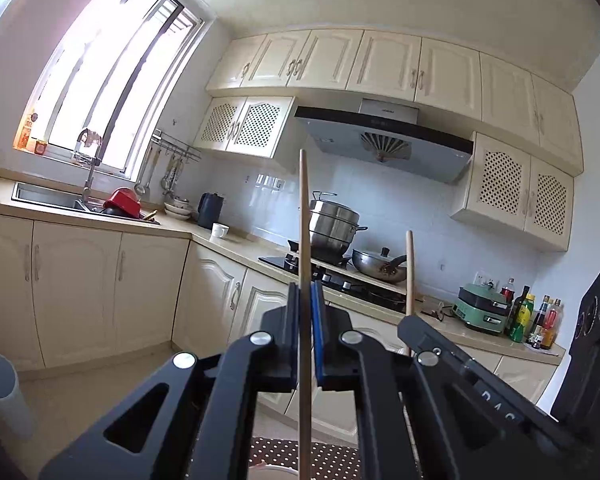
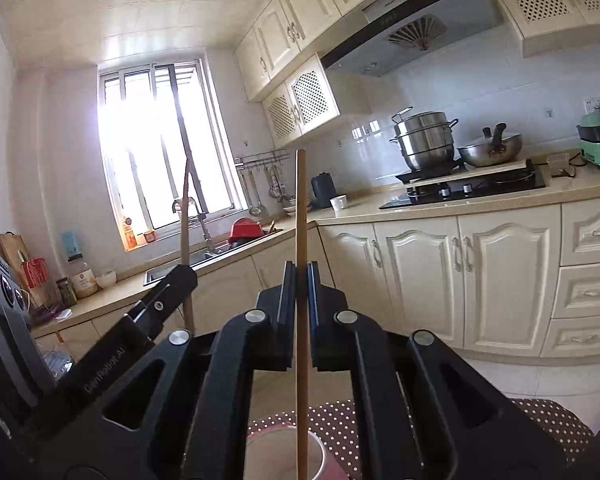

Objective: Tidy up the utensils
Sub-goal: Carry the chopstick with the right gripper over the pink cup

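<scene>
Each gripper, left (image 1: 305, 286) and right (image 2: 301, 268), was clamped tight on an upright chopstick (image 1: 304, 216) (image 2: 300, 208); the right stick's lower end hung over the cup (image 2: 284, 454).

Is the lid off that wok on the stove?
No, in the right wrist view the wok on the stove wears its lid, whose dark handle sticks up.
</scene>
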